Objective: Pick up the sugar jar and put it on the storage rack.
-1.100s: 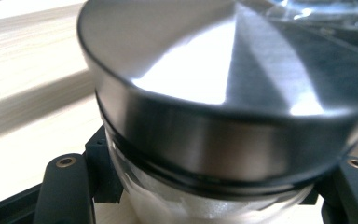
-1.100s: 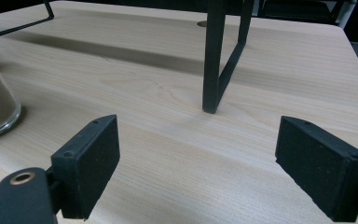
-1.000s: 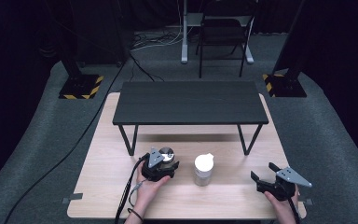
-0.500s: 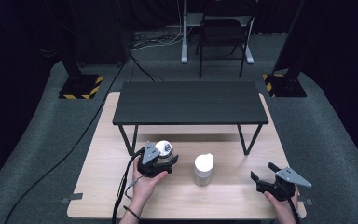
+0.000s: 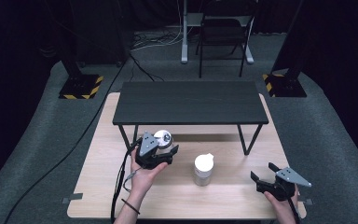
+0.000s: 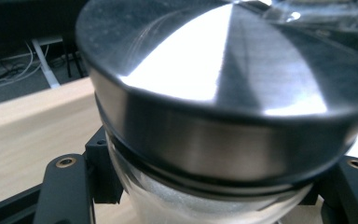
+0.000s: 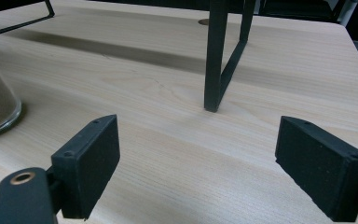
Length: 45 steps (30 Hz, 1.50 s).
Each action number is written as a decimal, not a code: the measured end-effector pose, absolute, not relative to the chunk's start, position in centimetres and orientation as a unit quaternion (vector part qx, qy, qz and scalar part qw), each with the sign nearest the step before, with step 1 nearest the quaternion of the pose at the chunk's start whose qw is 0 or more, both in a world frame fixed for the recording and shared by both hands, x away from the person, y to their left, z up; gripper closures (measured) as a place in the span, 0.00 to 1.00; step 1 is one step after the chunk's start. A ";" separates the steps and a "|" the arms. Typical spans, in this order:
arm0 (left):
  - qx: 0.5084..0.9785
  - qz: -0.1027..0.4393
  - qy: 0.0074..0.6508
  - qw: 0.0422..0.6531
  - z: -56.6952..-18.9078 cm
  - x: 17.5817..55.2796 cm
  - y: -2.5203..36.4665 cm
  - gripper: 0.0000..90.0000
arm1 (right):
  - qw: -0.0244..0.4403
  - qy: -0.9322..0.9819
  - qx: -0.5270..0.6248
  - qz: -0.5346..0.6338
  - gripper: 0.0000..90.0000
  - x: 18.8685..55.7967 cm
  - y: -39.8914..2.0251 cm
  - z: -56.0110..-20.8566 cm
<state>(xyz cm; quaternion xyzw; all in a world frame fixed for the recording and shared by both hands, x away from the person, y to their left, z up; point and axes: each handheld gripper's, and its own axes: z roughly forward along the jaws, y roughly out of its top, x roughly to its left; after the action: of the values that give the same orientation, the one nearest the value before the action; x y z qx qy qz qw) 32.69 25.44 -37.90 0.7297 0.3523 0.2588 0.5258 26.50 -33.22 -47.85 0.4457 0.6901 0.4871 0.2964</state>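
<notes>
Glass jar point(image 5: 163, 140) with slick steel lid, fragile, clenched at its neck by left gripper point(image 5: 154, 154); right gripper point(image 5: 272, 179) fingers released.

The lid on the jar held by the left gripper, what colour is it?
Shiny silver metal lid, clearest in the left gripper view.

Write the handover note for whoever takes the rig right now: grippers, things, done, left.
Left gripper: shut on the shaker, a clear jar with a metal lid, held off the wooden table in front of the black shelf.
Right gripper: open, nothing between its jaws, low at the table's right front.
White jar: upright on the table between the grippers.
Done: shaker gripped and lifted.
Left: probably setting it down somewhere, perhaps on the shelf.
</notes>
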 end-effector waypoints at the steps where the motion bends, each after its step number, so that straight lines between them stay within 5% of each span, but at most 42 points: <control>1: 0.728 0.263 0.351 0.527 -37.2 32.7 25.4 0.34 | 0.296 0.690 0.446 0.487 0.14 26.5 -33.2 -47.9; 28: 0.712 0.309 0.320 0.543 -29.8 33.0 24.6 0.34 | 0.295 0.690 0.446 0.487 0.14 26.6 -33.2 -47.9; 45: 0.716 0.307 0.393 0.489 -25.3 39.0 21.8 0.34 | 0.297 0.688 0.448 0.489 0.14 26.5 -33.4 -47.9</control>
<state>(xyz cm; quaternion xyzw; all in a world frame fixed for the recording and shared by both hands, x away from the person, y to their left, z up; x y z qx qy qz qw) 39.05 21.78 -25.30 0.7159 0.3926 0.3066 0.4892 26.53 -33.43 -47.92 0.4476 0.6875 0.4887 0.2969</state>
